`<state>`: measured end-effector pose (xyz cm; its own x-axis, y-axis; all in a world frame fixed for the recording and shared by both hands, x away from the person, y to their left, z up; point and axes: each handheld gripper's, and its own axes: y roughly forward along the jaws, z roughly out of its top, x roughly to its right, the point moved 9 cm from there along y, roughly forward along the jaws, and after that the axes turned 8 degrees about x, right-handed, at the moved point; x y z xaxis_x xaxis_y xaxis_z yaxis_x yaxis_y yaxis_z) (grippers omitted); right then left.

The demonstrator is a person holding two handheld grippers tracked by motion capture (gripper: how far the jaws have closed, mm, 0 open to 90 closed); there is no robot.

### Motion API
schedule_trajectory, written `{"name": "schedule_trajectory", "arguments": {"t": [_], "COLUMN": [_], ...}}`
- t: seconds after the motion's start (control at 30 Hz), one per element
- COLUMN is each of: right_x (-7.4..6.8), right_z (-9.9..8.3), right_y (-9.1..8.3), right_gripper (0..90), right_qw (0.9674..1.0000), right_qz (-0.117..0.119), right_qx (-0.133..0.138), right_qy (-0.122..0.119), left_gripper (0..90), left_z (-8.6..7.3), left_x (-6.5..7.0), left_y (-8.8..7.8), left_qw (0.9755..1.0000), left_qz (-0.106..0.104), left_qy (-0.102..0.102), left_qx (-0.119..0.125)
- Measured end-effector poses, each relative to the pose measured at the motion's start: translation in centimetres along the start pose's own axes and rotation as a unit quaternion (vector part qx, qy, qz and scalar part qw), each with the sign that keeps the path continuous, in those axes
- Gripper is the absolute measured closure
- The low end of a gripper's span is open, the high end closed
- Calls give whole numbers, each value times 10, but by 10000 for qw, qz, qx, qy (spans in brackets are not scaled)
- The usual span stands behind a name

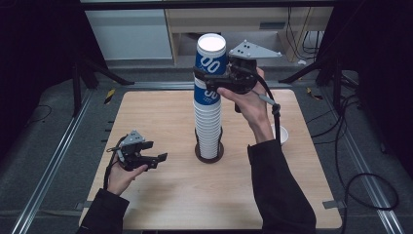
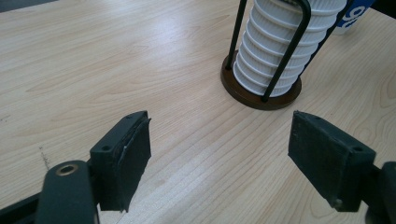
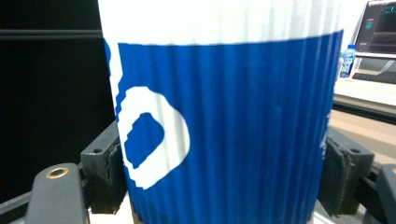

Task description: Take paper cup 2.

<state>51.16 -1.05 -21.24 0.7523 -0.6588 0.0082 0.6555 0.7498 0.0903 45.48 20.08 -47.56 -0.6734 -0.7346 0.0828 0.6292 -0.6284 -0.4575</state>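
Right tongs (image 1: 207, 75) clamp top cup (image 1: 211, 56); white cup (image 1: 282, 134) beside stack (image 1: 208, 124).

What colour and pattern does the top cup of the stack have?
The top cup is blue with white print and a white upper band, ribbed; the right gripper view shows it best.

A pale wooden bench (image 1: 160, 117) carries a small white bowl (image 1: 283, 135) near its right edge; cables (image 1: 363, 183) trail across the floor.
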Motion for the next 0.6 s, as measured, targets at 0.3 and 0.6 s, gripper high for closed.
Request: {"name": "schedule_trajectory", "arguments": {"t": [0.3, 0.6], "right_x": [5, 20], "right_z": [12, 2], "right_y": [-17, -46], "right_gripper": [199, 199], "right_qw": [9999, 9994], "right_qz": [-97, -300], "right_qx": [87, 0], "right_qy": [-93, -171], "left_gripper": [206, 206], "left_z": [1, 2], "left_x": [0, 2], "left_y": [-1, -1], "left_qw": [10000, 10000], "left_qz": [10, 7], "left_qy": [-2, 30], "left_qx": [13, 24]}}
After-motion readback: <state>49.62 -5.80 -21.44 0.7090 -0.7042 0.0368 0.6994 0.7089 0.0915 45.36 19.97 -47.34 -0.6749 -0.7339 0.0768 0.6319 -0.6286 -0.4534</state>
